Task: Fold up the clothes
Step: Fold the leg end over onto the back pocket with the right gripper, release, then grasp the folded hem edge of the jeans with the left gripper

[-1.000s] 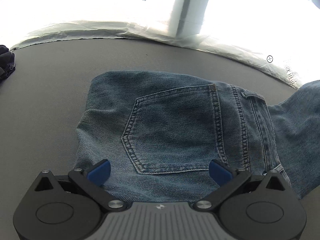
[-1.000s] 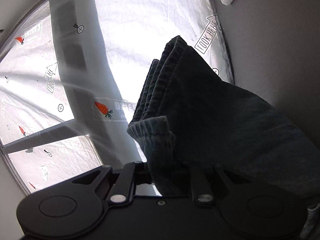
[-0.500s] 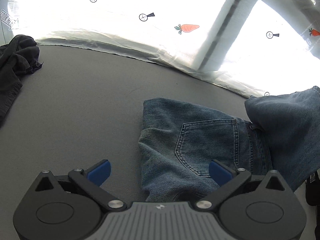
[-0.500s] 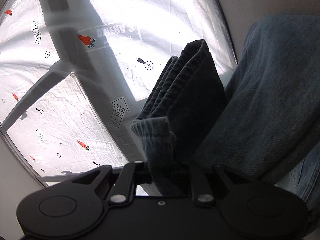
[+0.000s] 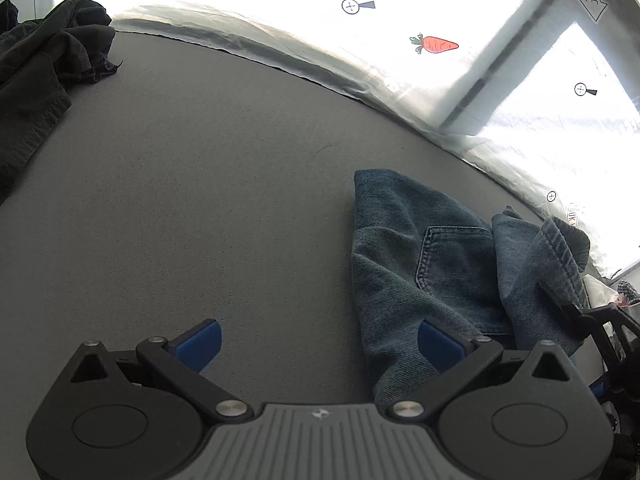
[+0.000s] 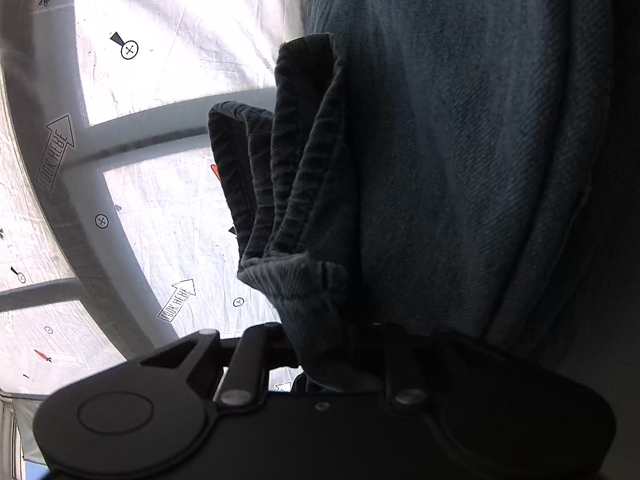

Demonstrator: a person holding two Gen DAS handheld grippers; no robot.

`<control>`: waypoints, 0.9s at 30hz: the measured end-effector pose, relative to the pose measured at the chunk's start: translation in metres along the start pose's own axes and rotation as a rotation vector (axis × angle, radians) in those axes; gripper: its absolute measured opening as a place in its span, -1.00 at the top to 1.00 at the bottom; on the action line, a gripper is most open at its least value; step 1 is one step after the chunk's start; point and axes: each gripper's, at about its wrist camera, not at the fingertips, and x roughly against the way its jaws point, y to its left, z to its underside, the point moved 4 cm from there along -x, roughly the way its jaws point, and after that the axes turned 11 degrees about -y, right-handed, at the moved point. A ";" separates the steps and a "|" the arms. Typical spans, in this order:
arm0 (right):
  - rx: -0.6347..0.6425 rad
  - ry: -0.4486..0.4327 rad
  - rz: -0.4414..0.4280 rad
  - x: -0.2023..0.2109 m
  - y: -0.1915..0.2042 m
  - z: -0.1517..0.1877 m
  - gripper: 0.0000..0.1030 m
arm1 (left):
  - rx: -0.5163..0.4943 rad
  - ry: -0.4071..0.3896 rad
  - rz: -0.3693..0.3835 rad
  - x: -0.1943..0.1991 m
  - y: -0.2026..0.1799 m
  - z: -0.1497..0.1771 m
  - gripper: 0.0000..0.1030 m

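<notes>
A grey mat (image 5: 224,184) runs up to a bright printed backdrop (image 5: 400,20). On its right side lie the jeans (image 5: 404,248), pocket up, with the leg ends folded over them. The right gripper (image 6: 340,344) has the bunched hems between its jaws, which have just been opening; whether the pads press, I cannot tell. The left gripper (image 5: 318,344) hangs open and empty beside the jeans' left edge. To finish well, I judge: lower the hems squarely, release, then flatten. Dark clothes (image 5: 44,64) wait far left.
</notes>
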 end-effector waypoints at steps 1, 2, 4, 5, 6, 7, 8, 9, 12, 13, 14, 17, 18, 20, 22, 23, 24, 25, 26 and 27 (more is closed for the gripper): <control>0.027 0.008 0.005 0.000 0.004 0.002 0.33 | 0.005 -0.002 -0.001 0.000 0.000 0.000 -1.00; 0.030 0.018 -0.002 -0.001 0.008 0.004 0.25 | 0.011 -0.005 0.000 0.000 0.001 0.000 -1.00; 0.030 0.040 -0.018 -0.003 0.014 0.006 0.02 | 0.021 -0.012 -0.001 0.000 0.002 -0.001 -1.00; 0.038 0.049 -0.020 -0.005 0.016 0.007 -0.02 | 0.023 -0.014 -0.003 0.000 0.002 -0.001 -1.00; 0.051 0.061 -0.024 -0.007 0.018 0.008 -0.05 | 0.023 -0.015 -0.008 0.000 0.002 -0.001 -1.00; 0.064 0.072 -0.029 -0.008 0.021 0.010 -0.10 | 0.024 -0.016 -0.012 0.001 0.002 -0.001 -1.00; 0.061 0.087 -0.037 -0.009 0.021 0.011 -0.16 | 0.025 -0.016 -0.017 0.001 0.003 0.000 -1.00; 0.052 0.100 -0.047 -0.010 0.022 0.012 -0.26 | 0.027 -0.014 -0.021 0.001 0.003 0.001 -1.00; 0.042 0.137 -0.079 -0.011 0.028 0.015 -0.47 | 0.024 -0.013 -0.026 0.002 0.001 0.004 -1.00; 0.054 0.150 -0.099 -0.010 0.032 0.015 -0.52 | 0.020 -0.015 -0.026 0.003 0.000 0.005 -1.00; 0.053 0.160 -0.126 -0.007 0.036 0.014 -0.56 | 0.016 -0.016 -0.027 0.004 -0.001 0.006 -1.00; 0.060 0.181 -0.208 0.002 0.051 0.010 -0.72 | 0.005 -0.023 -0.025 0.006 -0.008 0.011 -1.00; 0.093 0.175 -0.218 0.007 0.057 0.007 -0.76 | 0.001 -0.025 -0.023 0.007 -0.011 0.012 -1.00; 0.206 0.124 -0.198 0.021 0.069 -0.003 -0.76 | -0.011 -0.031 -0.020 0.009 -0.018 0.016 -1.00; 0.364 0.028 -0.131 0.037 0.082 -0.021 -0.76 | -0.035 -0.046 -0.019 0.012 -0.028 0.020 -1.00; 0.447 -0.016 -0.082 0.040 0.088 -0.029 -0.76 | -0.048 -0.057 -0.021 0.014 -0.033 0.021 -1.00; 0.529 -0.060 -0.030 0.043 0.094 -0.038 -0.77 | -0.061 -0.068 -0.023 0.016 -0.039 0.022 -1.00; 0.663 -0.124 0.063 0.043 0.099 -0.049 -0.81 | -0.073 -0.078 -0.025 0.017 -0.045 0.023 -1.00; 0.781 -0.168 0.146 0.044 0.097 -0.052 -0.84 | -0.085 -0.089 -0.027 0.018 -0.051 0.024 -1.00; 0.862 -0.173 0.206 0.047 0.084 -0.059 -0.89 | -0.097 -0.099 -0.029 0.018 -0.057 0.025 -1.00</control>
